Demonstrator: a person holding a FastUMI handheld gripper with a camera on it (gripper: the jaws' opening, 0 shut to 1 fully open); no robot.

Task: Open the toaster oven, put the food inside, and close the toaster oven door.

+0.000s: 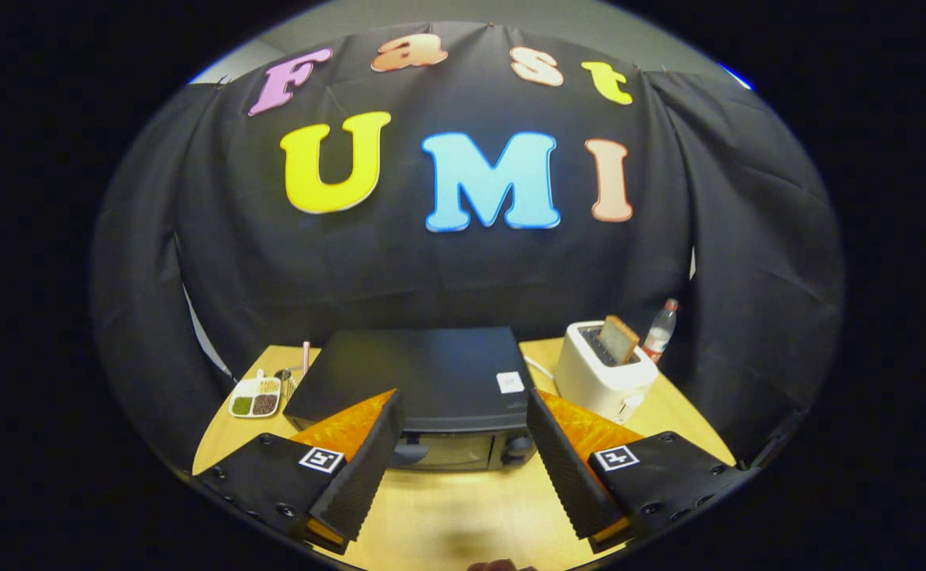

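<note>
A black toaster oven [423,377] stands on the wooden table [463,515], beyond my fingers, with its door shut; its glass front and a knob [517,448] show between the fingers. My gripper [463,408] hovers above the table in front of the oven, open, with nothing between its black ribbed fingers [368,468]. A small reddish-brown thing [499,565] peeks in at the table's near edge below the fingers; I cannot tell what it is.
A white pop-up toaster [602,377] with a slice of bread [617,339] standing in it is right of the oven. Behind it stands a plastic bottle [660,329]. A white divided dish [255,398] with grains and a few utensils lies left of the oven.
</note>
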